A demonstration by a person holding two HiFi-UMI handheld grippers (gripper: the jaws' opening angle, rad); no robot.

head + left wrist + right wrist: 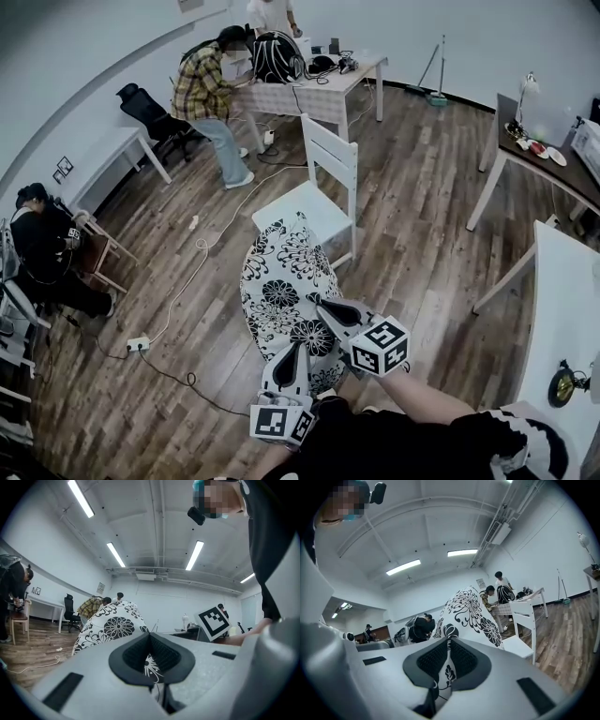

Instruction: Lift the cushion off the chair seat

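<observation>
The cushion point(286, 286), white with black flowers, hangs in the air in front of the white chair point(319, 192), clear of its bare seat. My left gripper point(289, 362) is shut on the cushion's near edge, and my right gripper point(336, 313) is shut on the same edge further right. In the left gripper view the fabric point(115, 623) rises beyond the closed jaws, with a strip pinched between the pads. The right gripper view shows the cushion point(468, 613) pinched the same way, with the chair point(524, 627) behind it at the right.
A table with a checked cloth point(314, 89) stands behind the chair, and a person in a plaid shirt point(202, 89) sits at it. Another person point(47, 248) sits at the left. A cable point(202, 258) runs over the wooden floor. White tables point(562, 291) stand at the right.
</observation>
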